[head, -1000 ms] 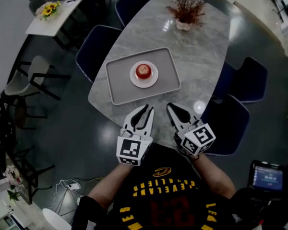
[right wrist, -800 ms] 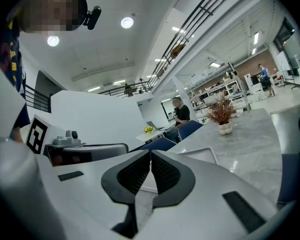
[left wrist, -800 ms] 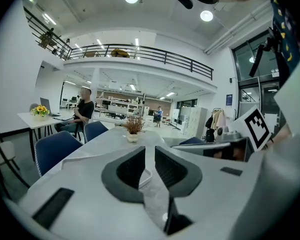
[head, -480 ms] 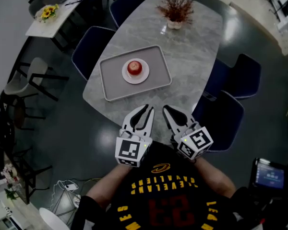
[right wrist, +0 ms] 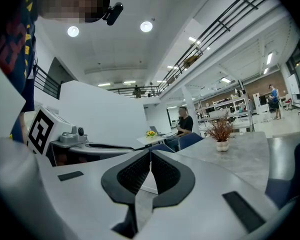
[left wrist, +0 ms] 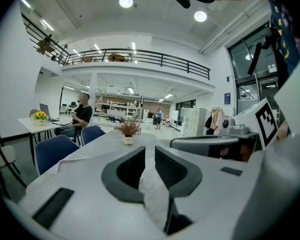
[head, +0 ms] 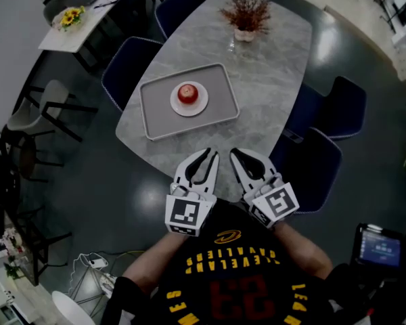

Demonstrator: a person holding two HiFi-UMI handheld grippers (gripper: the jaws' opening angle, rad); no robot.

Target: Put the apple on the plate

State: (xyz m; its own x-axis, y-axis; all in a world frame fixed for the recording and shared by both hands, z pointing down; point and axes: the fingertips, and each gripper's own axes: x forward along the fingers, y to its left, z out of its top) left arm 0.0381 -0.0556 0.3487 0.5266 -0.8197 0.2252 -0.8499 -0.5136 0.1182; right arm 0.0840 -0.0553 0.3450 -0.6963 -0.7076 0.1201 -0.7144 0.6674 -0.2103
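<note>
Claws count 2, 1 in each of the person's hands, and both hover side by side off the near edge of the counter [head: 271, 80]. They touch nothing on it. The left claw [head: 211, 153] is all but closed. In the left gripper view only a thin slit shows between its ribbed pads, and nothing sits in that slit. The right claw [head: 235, 153] is closed, with its tips meeting in the right gripper view and nothing between them. Each claw carries 1 marker cube, the left cube [head: 186, 215] just beside the right cube [head: 276, 204].

On the counter there is 1 grey tray [head: 155, 110], and on the tray sits 1 white plate [head: 201, 107]. The 1 red apple [head: 187, 93] sits upright on the middle of that plate, well apart from both claws. At the far end of the counter stands 1 potted plant [head: 244, 13] with reddish twigs.

Round the counter at least 4 blue chairs show: 1 at the far end [head: 179, 5], 1 on the left side [head: 128, 63] and 2 on the right side [head: 345, 107]. A second counter [head: 88, 26] stands at the upper left of the head view, with 1 bunch of yellow flowers [head: 69, 17] on it. In the left gripper view, 1 seated person [left wrist: 82, 115] is beside that second counter.
</note>
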